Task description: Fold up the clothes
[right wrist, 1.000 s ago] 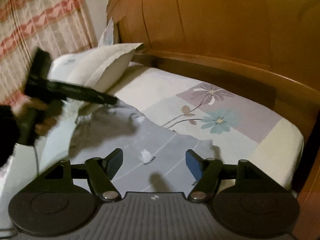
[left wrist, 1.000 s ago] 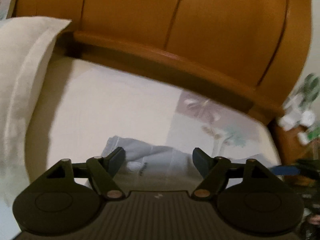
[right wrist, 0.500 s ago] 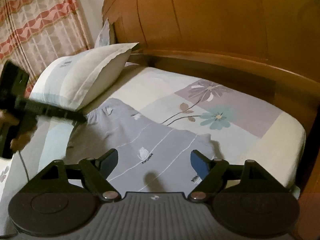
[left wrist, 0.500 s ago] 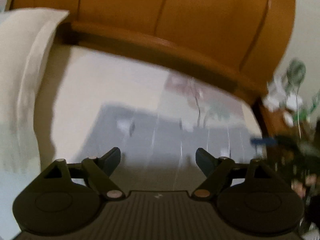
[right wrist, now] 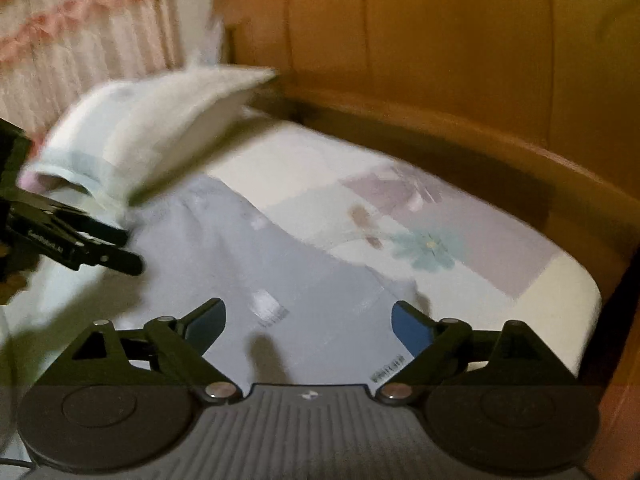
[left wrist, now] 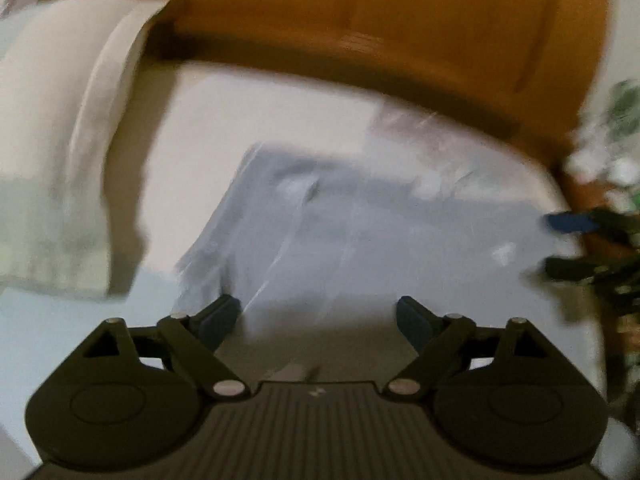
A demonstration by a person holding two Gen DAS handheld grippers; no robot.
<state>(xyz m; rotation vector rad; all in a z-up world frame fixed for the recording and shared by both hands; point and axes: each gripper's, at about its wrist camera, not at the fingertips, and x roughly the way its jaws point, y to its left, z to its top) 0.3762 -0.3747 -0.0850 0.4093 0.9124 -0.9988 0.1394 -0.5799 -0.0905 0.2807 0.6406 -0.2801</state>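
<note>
On the floral-sheeted bed (right wrist: 540, 304), a pale grey printed garment (right wrist: 288, 264) lies flat beneath both grippers' empty, widening fingers (left wrist: 218, 316) (right wrist: 408, 326).

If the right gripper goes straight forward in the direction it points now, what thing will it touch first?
Most likely the grey garment spread on the bed: it fills the space ahead of the right gripper, whose jaws are opening with nothing between them. Depth is unclear in the blurred picture, so how soon cannot be told.

Right gripper (right wrist: 308, 318) opening, empty, above grey garment (right wrist: 280, 264).
</note>
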